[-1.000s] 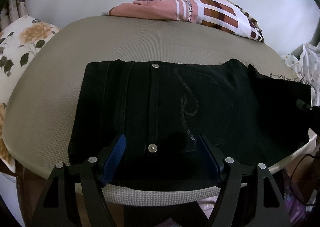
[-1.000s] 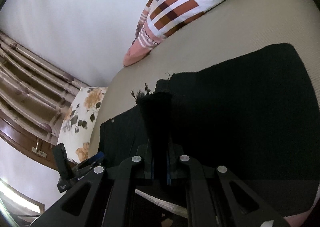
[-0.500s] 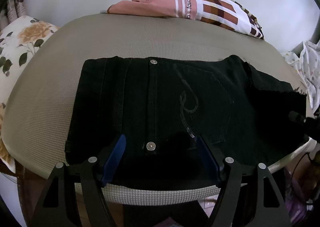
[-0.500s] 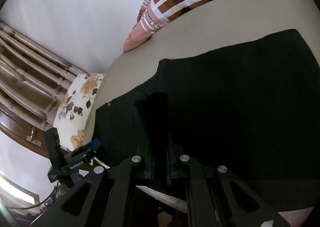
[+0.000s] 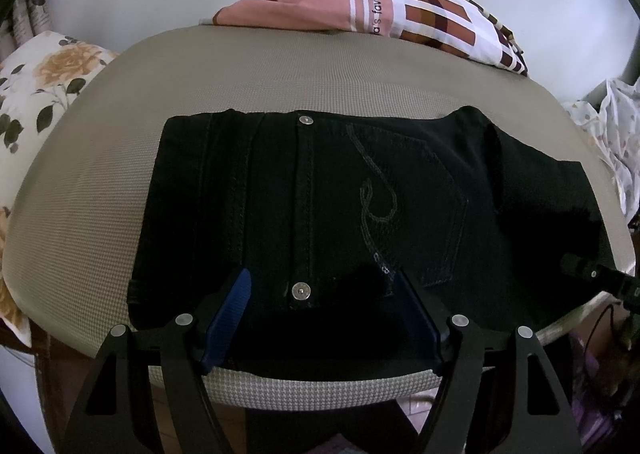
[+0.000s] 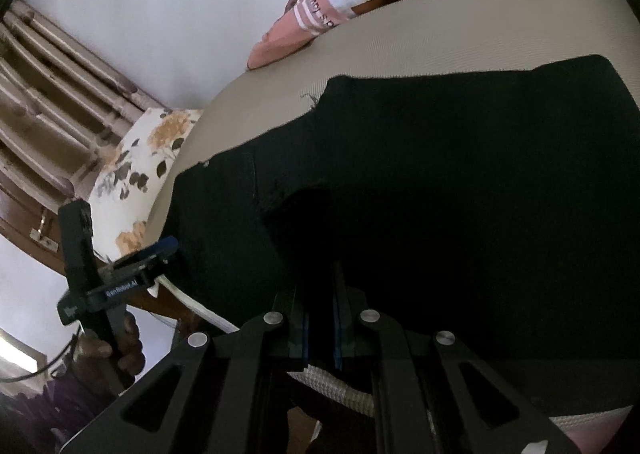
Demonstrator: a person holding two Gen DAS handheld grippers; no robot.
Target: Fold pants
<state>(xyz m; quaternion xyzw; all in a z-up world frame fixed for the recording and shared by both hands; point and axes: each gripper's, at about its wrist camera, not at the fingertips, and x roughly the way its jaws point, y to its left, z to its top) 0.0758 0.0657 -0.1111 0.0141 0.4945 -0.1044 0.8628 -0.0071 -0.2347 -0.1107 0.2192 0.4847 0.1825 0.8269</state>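
Note:
Black pants lie folded on the beige mattress, waistband to the left, back pocket facing up. My left gripper stands open over the near edge of the pants, its blue pads either side of the metal button. In the right wrist view it shows at the left, held by a hand. My right gripper is shut on the pants' leg end, low over the cloth. Dark fabric hides its tips.
A checked pink and brown pillow lies at the far edge by the white wall. A floral pillow sits off the left end, with a wooden headboard behind it. The mattress's near edge is just under the grippers.
My right gripper has carried the leg end left and down over the pants, so the raised fabric now lies lower. The left gripper has stayed put.

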